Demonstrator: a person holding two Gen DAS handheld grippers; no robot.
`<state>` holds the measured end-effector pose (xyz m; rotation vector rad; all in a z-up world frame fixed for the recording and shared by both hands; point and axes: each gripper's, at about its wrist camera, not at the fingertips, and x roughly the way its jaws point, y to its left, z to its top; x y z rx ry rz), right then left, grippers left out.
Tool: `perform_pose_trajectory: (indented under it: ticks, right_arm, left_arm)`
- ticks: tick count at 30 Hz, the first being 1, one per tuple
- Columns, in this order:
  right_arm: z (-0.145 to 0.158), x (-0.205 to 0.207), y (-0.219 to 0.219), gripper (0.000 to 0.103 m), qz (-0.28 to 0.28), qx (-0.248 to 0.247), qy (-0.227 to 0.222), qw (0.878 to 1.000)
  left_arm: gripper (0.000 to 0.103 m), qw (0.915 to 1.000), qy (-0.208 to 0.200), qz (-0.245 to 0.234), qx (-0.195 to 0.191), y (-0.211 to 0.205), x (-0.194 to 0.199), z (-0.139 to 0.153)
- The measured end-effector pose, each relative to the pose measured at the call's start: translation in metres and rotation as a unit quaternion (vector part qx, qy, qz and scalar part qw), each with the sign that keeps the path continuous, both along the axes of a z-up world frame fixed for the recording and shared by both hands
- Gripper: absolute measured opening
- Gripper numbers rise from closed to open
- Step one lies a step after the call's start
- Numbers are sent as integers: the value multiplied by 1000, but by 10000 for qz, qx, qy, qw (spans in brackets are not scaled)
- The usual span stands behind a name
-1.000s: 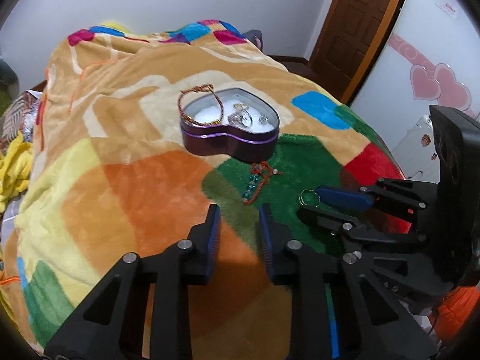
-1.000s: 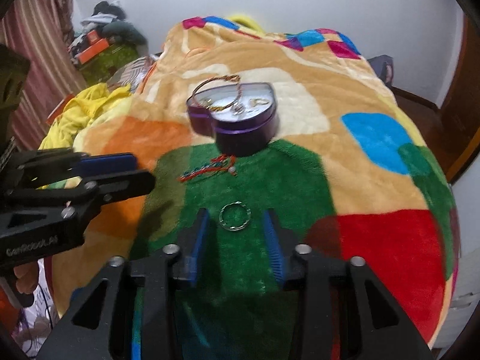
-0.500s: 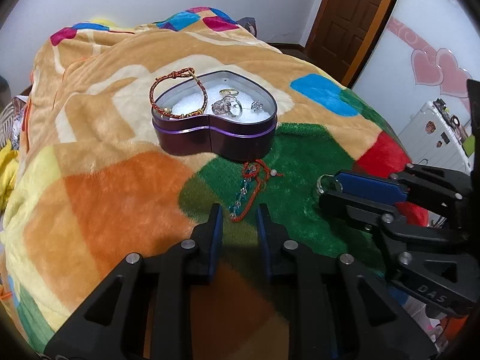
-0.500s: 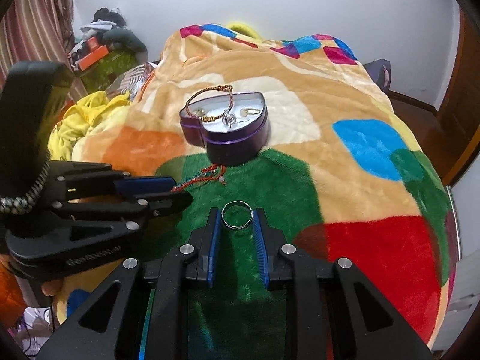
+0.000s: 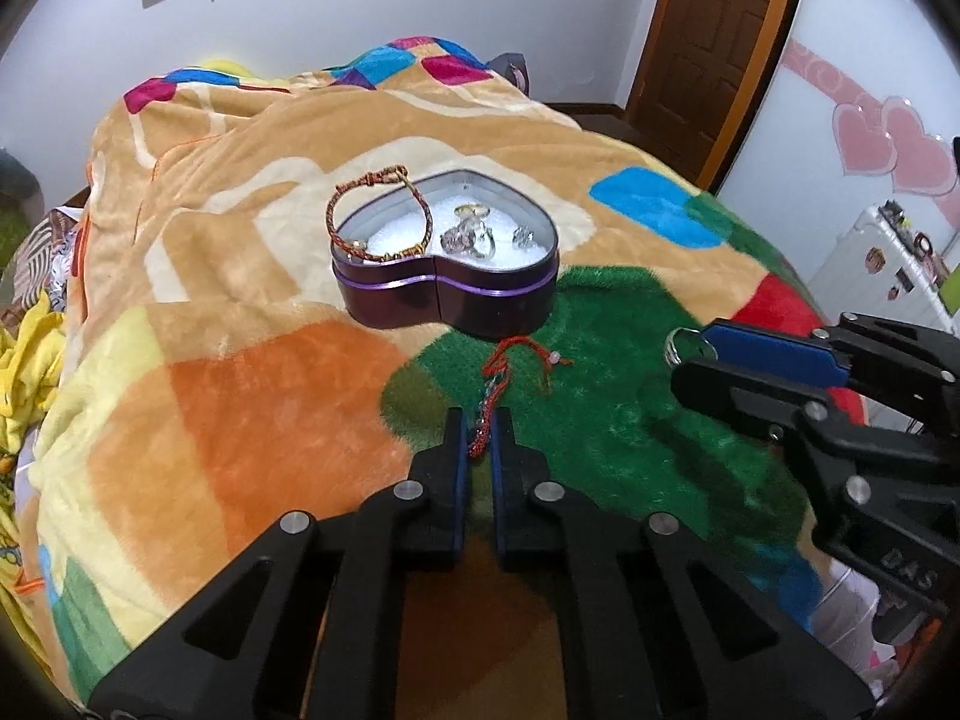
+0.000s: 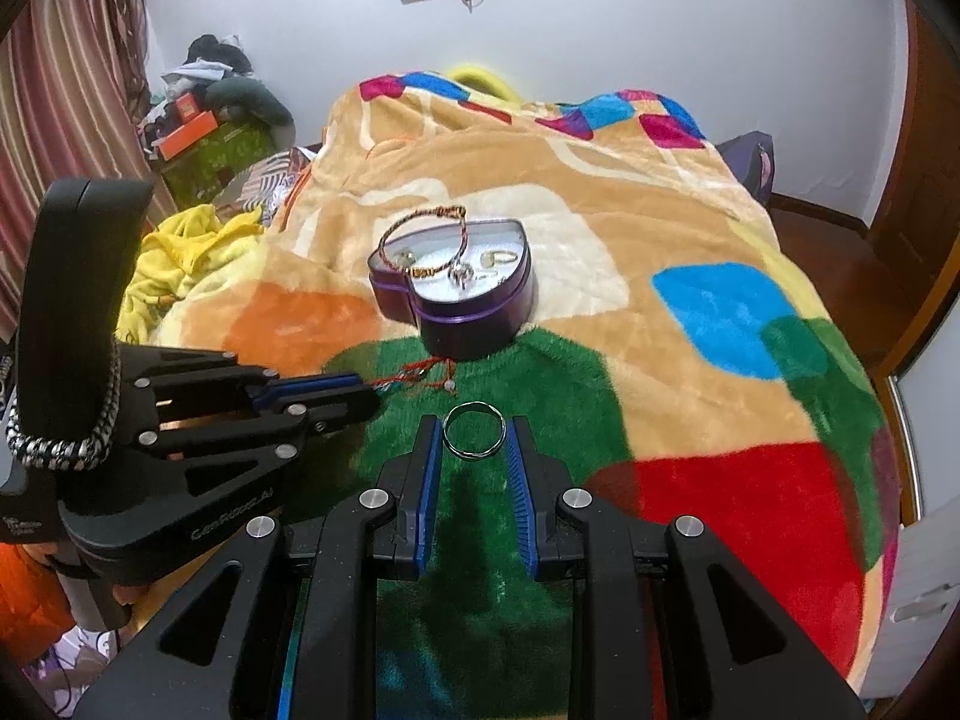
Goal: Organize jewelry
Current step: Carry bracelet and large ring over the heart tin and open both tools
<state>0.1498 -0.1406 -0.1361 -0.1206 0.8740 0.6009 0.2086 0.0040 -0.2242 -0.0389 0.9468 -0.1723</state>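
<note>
Since a second ago the left gripper (image 5: 478, 441) is closing its jaws narrowly around the limp, light red cord bracelet (image 5: 492, 402); the right gripper (image 6: 474, 441) is pinching the stiff, slippery ring (image 6: 474, 431) edgewise above the bed (image 6: 690, 276).

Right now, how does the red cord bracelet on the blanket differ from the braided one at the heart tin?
The red cord bracelet lies stretched out on the green patch of the blanket; the braided bracelet holds a round loop. The red one sits outside the heart tin, its near end pinched by the left tongs; the braided one leans over the tin's rim, untouched. Both are woven cord.
</note>
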Motion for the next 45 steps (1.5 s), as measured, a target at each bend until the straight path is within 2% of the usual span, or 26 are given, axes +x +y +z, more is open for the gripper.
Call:
perform_pose_trajectory:
  ticks: [18,36,45]
  right_arm:
    - [30,8,0,20,-155,233,-400,9988]
    - [47,28,9,20,-179,460,-694,9964]
    - [43,45,16,20,-150,457,-669,9966]
  left_arm:
    - [6,9960,-877,152,-109,14,-10,68]
    - [6,9888,-1467,264,-108,30,20,100]
    - [6,9896,-1407,252,-161,30,40,89]
